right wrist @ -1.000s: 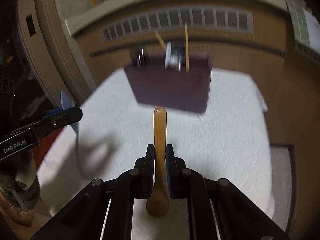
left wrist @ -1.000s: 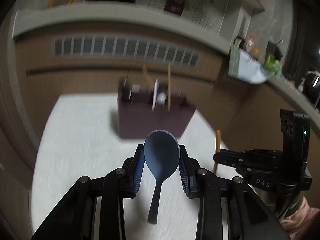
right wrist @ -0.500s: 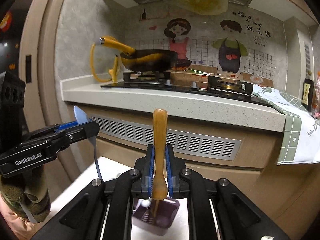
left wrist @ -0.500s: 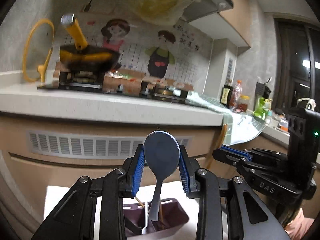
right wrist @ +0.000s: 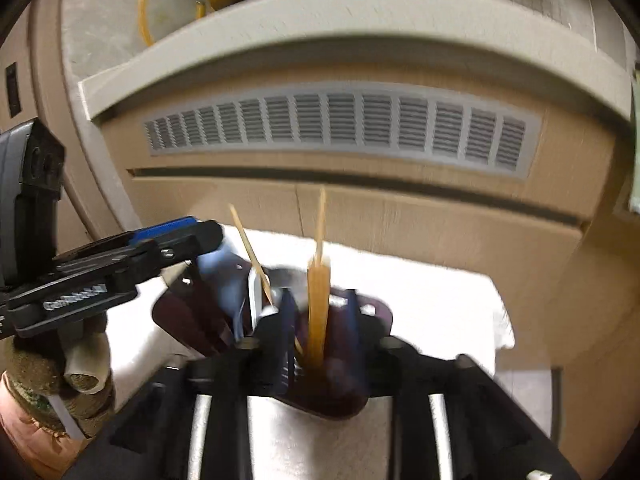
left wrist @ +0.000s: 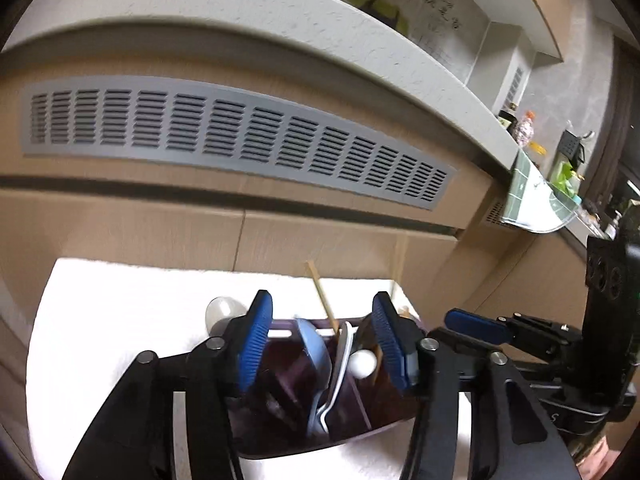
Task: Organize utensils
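Observation:
A dark purple utensil holder stands on a white cloth. My left gripper is open right above it. The blue spoon stands loose in the holder, between the pads and touching neither, beside a metal spoon and a wooden chopstick. My right gripper is open above the holder's right side. The wooden spoon stands upright in the holder between its blurred fingers. The left gripper also shows in the right wrist view.
A kitchen counter front with a grey vent grille rises just behind the cloth. The counter top overhangs it. Bottles and a cloth sit on the counter at far right.
Both grippers tipped down and came in over the holder. Both opened: the blue spoon and the wooden spoon now stand in the holder.

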`<action>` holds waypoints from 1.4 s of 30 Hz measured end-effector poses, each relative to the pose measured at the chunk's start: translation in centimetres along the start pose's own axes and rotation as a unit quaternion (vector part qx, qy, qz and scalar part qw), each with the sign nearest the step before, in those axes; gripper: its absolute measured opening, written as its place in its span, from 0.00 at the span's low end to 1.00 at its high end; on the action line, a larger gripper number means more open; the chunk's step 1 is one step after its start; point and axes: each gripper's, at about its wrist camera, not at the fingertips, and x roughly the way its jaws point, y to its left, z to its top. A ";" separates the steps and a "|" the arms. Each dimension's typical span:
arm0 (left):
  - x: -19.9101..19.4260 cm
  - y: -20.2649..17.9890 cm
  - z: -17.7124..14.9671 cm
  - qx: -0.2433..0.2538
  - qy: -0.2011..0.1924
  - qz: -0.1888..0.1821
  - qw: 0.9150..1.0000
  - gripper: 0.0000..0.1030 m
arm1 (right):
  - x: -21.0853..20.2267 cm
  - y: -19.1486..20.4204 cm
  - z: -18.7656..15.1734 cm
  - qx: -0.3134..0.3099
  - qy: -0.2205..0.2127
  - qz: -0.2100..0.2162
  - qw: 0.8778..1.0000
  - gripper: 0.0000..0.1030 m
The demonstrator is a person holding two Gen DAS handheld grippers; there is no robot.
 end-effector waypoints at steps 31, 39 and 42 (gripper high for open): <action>-21.1 -8.6 -20.7 0.071 -0.065 0.214 0.972 1.00 | -17.3 7.8 -18.7 0.026 -0.099 -0.131 0.986 1.00; -20.9 -8.8 -20.8 0.073 -0.058 0.216 0.972 1.00 | -17.7 7.4 -19.4 0.034 -0.097 -0.129 0.986 1.00; -20.8 -8.9 -20.8 0.075 -0.055 0.216 0.972 1.00 | -17.7 7.4 -19.4 0.033 -0.096 -0.131 0.986 1.00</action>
